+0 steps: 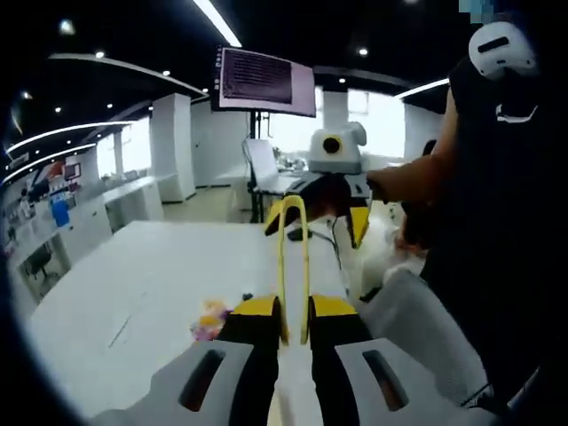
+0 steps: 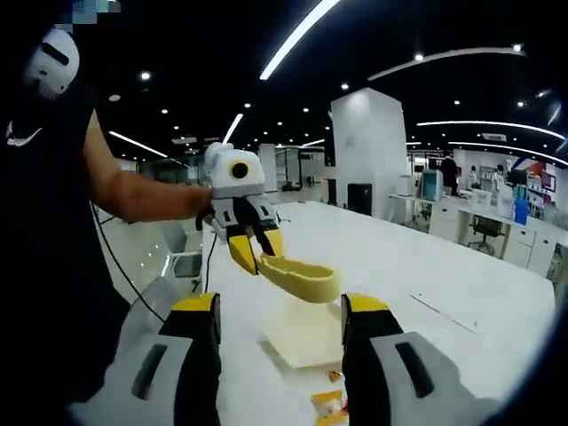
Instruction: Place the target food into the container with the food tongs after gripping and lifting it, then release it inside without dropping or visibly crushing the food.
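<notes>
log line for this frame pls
left gripper: shut on yellow tongs | right gripper: open, empty | food: on white table | container: empty

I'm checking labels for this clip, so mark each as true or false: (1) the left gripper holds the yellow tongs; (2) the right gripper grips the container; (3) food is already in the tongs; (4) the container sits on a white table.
1. The left gripper holds the yellow tongs. True.
2. The right gripper grips the container. False: its jaws stand wide open with nothing between them.
3. Food is already in the tongs. False: the tongs look empty, and the food lies on the table.
4. The container sits on a white table. True.
</notes>
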